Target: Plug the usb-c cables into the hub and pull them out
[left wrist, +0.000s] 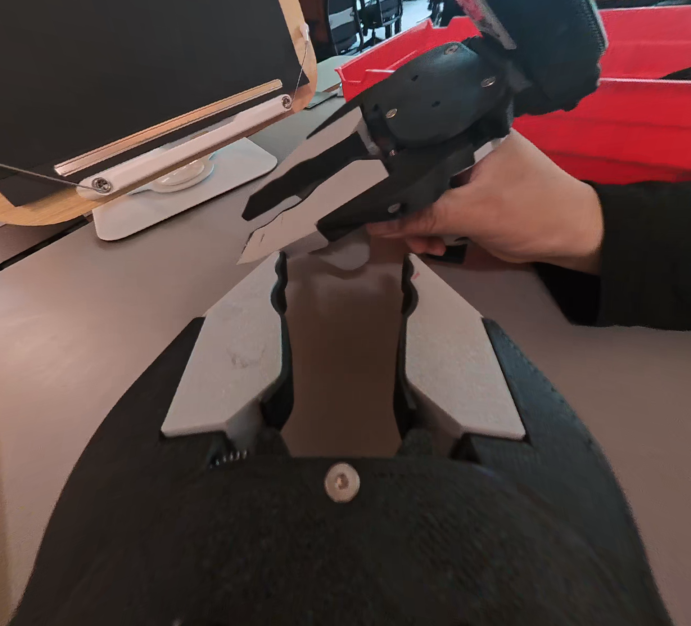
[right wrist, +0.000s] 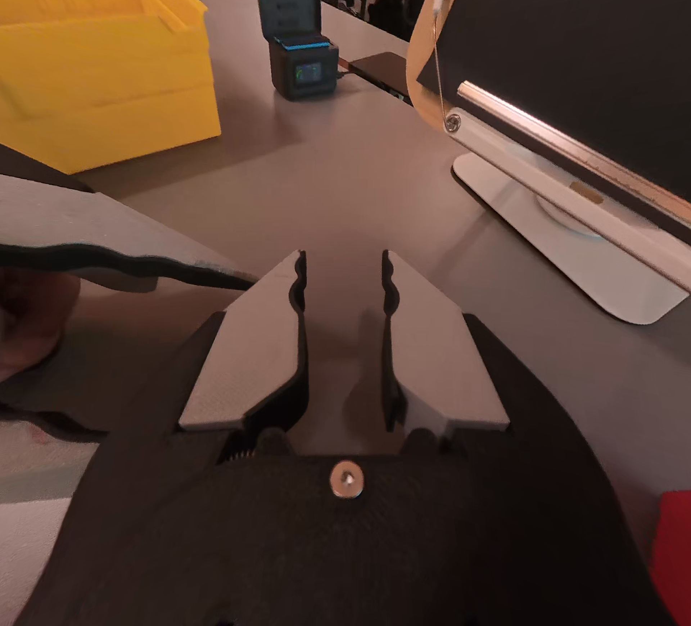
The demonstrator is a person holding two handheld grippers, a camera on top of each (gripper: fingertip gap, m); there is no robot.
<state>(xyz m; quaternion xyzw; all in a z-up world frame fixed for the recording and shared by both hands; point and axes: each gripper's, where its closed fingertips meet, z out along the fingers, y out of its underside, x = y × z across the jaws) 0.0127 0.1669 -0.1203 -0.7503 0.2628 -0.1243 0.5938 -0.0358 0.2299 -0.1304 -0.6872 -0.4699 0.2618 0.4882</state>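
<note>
My left gripper [left wrist: 344, 269] is open and empty, low over the grey table [left wrist: 112, 327]. My right gripper [right wrist: 343, 258] is also open and empty over the table [right wrist: 336, 178]. In the left wrist view the right gripper [left wrist: 245, 236] comes in from the right, held by a hand [left wrist: 516, 219], with its tips just beyond my left fingertips. One left finger [right wrist: 112, 226] shows at the left of the right wrist view. A dark flat slab [right wrist: 377, 69], possibly the hub, lies far back beside a small black box [right wrist: 303, 58]. No loose usb-c cable shows.
A dark panel on a white stand [left wrist: 187, 189] stands left of the left gripper; it also shows at the right of the right wrist view [right wrist: 561, 234]. A red bin [left wrist: 617, 129] sits behind the right gripper. A yellow bin [right wrist: 101, 58] sits at the far left.
</note>
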